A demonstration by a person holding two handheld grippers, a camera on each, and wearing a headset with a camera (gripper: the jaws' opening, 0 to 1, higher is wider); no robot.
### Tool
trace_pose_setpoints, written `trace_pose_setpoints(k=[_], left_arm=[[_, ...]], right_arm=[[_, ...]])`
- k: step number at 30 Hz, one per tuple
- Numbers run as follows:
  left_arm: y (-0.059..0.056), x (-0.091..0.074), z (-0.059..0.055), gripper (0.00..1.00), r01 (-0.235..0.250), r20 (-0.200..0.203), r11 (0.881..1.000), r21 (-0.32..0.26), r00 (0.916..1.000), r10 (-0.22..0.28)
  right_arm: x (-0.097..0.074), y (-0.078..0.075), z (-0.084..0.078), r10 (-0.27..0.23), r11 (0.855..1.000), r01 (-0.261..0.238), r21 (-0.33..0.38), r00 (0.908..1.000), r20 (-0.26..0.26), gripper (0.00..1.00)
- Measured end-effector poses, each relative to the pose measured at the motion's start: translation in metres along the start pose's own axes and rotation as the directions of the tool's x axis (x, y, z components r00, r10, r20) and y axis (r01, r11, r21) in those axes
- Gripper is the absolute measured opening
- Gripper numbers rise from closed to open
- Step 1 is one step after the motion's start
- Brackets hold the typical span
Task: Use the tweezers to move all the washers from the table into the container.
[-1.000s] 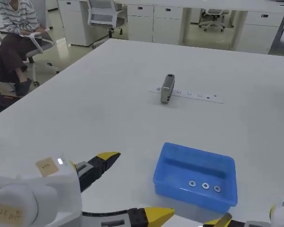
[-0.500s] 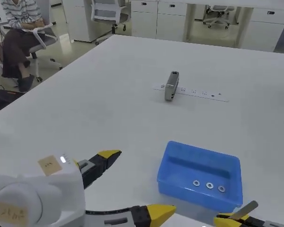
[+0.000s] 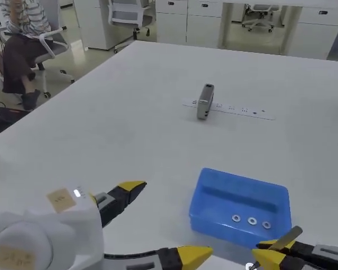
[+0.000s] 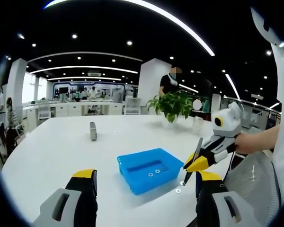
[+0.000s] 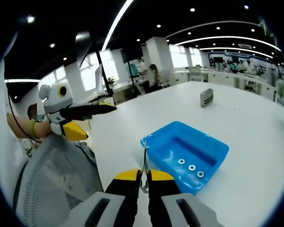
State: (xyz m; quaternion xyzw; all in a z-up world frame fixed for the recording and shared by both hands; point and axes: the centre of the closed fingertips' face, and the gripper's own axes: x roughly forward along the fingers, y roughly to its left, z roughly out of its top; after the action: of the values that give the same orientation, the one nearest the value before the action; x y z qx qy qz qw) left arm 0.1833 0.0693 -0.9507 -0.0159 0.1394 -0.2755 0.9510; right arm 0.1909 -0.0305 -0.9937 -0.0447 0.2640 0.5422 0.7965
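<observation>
Nearest in the head view, the left gripper (image 3: 174,219) hangs over the white table (image 3: 129,129) with its two yellow-tipped jaws spread wide and nothing between them; at the lower right edge the right gripper (image 3: 266,252) has its jaws drawn narrow, clamped on one pair of tweezers (image 3: 287,236); in the right gripper view the thin tweezers (image 5: 145,161) rise from between the nearly closed jaws toward the container's near corner. In the left gripper view the tweezers' tip points down at one washer (image 4: 178,191) lying on the table just beside the container; whether the tip touches it I cannot tell. Just past the grippers sits one blue container (image 3: 239,197); inside it lie three washers in a row, first (image 3: 236,218), second (image 3: 252,221), third (image 3: 266,225), near its front wall. Farther back, mid-table, one grey device (image 3: 205,101) stands on the end of a white power strip (image 3: 236,110). Beyond the table's far left corner one person in a striped top (image 3: 22,39) sits on an office chair; white cabinets (image 3: 186,19) line the back.
</observation>
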Motion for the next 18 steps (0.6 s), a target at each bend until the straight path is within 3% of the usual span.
trace_pose_setpoints(k=[5,11,18], left_arm=[[0.002,-0.001,0.0,0.87,-0.008,0.0,1.0,-0.003,1.0,0.008],[0.002,0.0,-0.001,0.86,-0.006,-0.007,1.0,0.002,1.0,0.006],[0.001,0.0,-0.003,0.86,-0.002,-0.016,1.0,0.005,0.9999,0.002]], right_arm=[[0.005,-0.005,0.012,0.023,1.0,-0.023,-0.011,0.9994,0.026,0.02],[0.002,-0.016,0.034,0.037,0.996,-0.047,0.076,0.9923,0.118,0.02],[0.002,-0.031,0.04,0.024,0.992,-0.04,0.116,0.9902,0.138,0.02]])
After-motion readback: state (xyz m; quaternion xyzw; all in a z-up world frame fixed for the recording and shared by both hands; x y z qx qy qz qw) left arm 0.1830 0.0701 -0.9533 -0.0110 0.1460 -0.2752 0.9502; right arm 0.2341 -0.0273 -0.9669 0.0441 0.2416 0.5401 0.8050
